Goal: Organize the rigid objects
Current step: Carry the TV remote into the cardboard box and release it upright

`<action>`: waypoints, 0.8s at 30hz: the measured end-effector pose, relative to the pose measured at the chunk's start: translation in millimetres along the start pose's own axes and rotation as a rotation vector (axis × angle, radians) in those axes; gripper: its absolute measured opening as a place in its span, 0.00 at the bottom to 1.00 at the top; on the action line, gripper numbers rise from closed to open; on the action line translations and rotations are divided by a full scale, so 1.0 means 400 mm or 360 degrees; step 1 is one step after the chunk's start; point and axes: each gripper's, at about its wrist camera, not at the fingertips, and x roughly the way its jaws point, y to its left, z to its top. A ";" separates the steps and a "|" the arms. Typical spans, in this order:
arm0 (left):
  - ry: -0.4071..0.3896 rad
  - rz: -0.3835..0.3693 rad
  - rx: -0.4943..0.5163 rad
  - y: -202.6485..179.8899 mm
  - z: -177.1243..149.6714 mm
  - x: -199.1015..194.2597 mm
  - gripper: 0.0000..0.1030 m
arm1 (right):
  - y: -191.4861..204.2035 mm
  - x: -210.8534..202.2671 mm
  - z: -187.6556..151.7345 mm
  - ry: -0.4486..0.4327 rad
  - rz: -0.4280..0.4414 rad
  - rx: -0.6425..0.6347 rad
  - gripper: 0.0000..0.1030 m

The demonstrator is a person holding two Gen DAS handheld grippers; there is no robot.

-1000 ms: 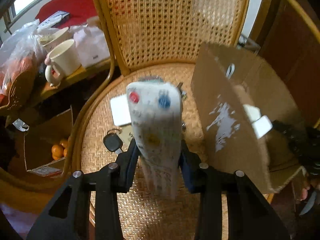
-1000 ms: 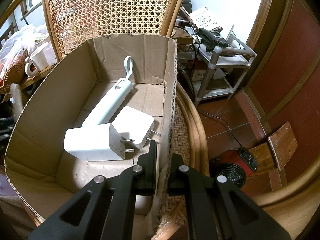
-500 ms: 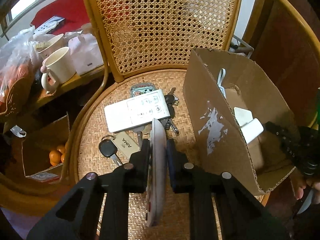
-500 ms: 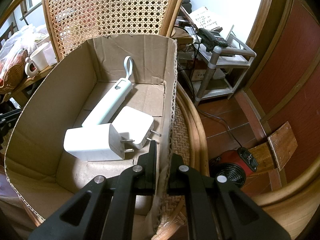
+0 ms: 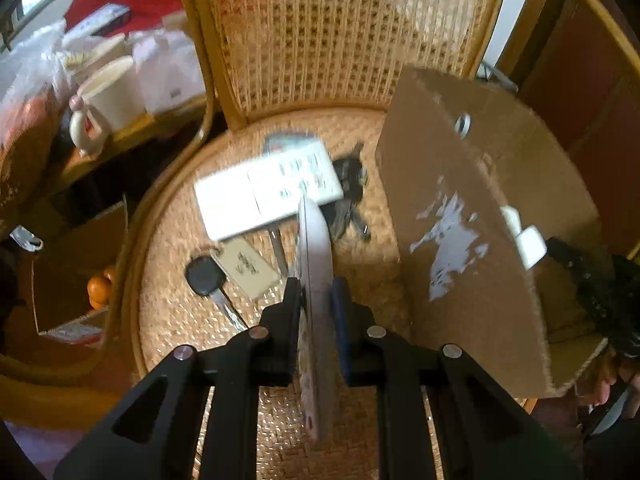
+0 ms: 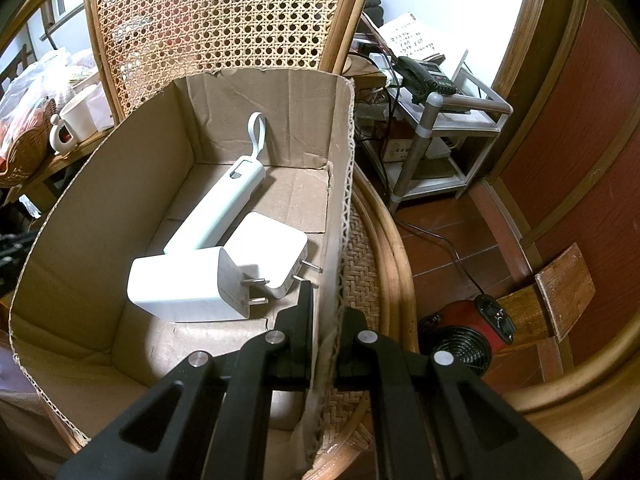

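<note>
Left wrist view: left gripper (image 5: 316, 296) clamps a white remote (image 5: 316, 320) edge-on, thin, blurred, above the seat's (image 5: 168, 288) front edge. Right gripper (image 6: 325, 320) pinches the cardboard box's (image 6: 100, 216) right wall.

chair seat (image 5: 172, 280): woven rattan | box (image 6: 100, 208): matt cardboard | chargers (image 6: 188, 288): smooth wht plastic

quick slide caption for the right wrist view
Right gripper clamps the cardboard box wall; two white chargers and a pale handheld device lie inside.
</note>
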 end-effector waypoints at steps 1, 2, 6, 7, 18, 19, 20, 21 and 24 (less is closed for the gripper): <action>-0.0023 0.0009 0.0007 -0.005 -0.001 -0.001 0.14 | 0.000 0.000 0.000 0.0000 -0.0001 -0.0001 0.08; -0.0021 0.0018 0.0021 -0.011 -0.002 0.001 0.14 | 0.001 0.000 0.000 0.0000 -0.0001 -0.0001 0.08; -0.0024 0.0029 0.0019 -0.018 0.002 0.007 0.15 | 0.000 0.000 0.000 0.0000 -0.0001 0.0000 0.08; -0.0016 0.0025 -0.0001 -0.015 0.004 0.008 0.15 | 0.001 0.000 -0.001 0.0000 0.0000 0.0000 0.08; 0.0051 0.0030 -0.0005 -0.017 0.012 0.029 0.17 | 0.000 0.000 0.000 0.0000 0.0000 -0.0001 0.08; 0.0052 0.0036 0.0016 -0.023 0.011 0.031 0.17 | 0.000 0.000 0.000 0.0000 0.0000 0.0000 0.08; 0.0048 0.0047 0.0034 -0.028 0.009 0.031 0.17 | 0.000 0.000 0.000 0.0000 0.0000 0.0000 0.08; 0.0040 0.0061 0.0054 -0.034 0.008 0.031 0.16 | 0.001 0.000 0.000 0.0000 -0.0001 -0.0001 0.08; 0.0036 0.0014 0.0044 -0.031 0.006 0.020 0.16 | 0.000 0.000 0.000 0.0000 0.0001 -0.0001 0.08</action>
